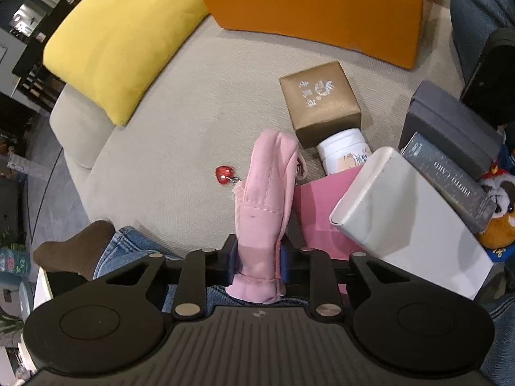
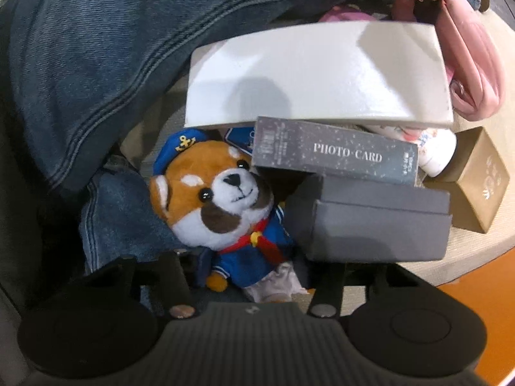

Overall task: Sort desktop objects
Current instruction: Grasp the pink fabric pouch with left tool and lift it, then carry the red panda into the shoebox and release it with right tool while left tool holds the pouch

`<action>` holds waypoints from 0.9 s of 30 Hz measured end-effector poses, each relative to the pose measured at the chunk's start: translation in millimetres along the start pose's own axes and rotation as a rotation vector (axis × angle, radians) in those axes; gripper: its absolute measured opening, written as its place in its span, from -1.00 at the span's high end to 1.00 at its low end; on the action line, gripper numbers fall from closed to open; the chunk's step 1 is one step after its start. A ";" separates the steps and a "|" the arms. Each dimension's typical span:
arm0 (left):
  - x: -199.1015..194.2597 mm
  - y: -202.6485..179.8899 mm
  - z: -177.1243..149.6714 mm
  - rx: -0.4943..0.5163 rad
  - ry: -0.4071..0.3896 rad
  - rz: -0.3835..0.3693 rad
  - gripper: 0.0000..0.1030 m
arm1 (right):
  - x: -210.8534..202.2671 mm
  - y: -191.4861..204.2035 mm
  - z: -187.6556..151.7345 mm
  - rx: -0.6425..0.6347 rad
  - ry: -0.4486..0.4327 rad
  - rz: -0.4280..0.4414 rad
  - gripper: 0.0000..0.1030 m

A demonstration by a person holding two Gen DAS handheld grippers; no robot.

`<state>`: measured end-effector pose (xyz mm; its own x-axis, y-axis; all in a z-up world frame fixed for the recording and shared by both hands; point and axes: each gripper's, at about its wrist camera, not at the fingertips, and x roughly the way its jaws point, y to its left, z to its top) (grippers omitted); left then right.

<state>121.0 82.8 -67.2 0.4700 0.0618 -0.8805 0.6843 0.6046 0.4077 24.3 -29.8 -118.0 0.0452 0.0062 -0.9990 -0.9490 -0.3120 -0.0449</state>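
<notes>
Big yellow cushion sits at the back left on a beige upholstered seat, its corner just beside a large orange box. Someone's jeans-clad leg fills the upper left of the right wrist view. Off the seat's left edge there's grey floor and dark shelving, too blurry to make out properly.

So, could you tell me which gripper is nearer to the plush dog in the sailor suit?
Right. The right gripper is down over the plush dog, its fingers either side of the toy's lower body. The left gripper is off to the side, shut on the pink pouch.
</notes>
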 end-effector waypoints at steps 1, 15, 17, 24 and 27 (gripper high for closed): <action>-3.7 0.2 -0.5 -0.008 -0.004 0.001 0.51 | -2.6 0.8 -1.1 0.001 -0.002 -0.007 0.07; -82.3 -1.1 3.8 -0.095 -0.086 0.102 0.60 | -66.9 17.0 -17.2 0.022 -0.030 -0.163 0.11; -92.7 -2.1 5.2 -0.113 -0.106 0.119 0.60 | -77.9 13.7 -18.8 0.044 -0.043 -0.184 0.11; -125.0 -3.6 16.7 -0.179 -0.176 0.126 0.62 | -118.7 22.2 -51.7 0.239 -0.142 -0.212 0.11; -137.1 0.7 23.5 -0.242 -0.216 0.112 0.62 | -134.8 16.6 -73.8 0.383 -0.209 -0.193 0.11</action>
<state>70.1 56.1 59.5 0.6596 -0.0158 -0.7514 0.4822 0.7758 0.4070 25.5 -105.9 16.5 0.2054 0.2327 -0.9506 -0.9780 0.0858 -0.1903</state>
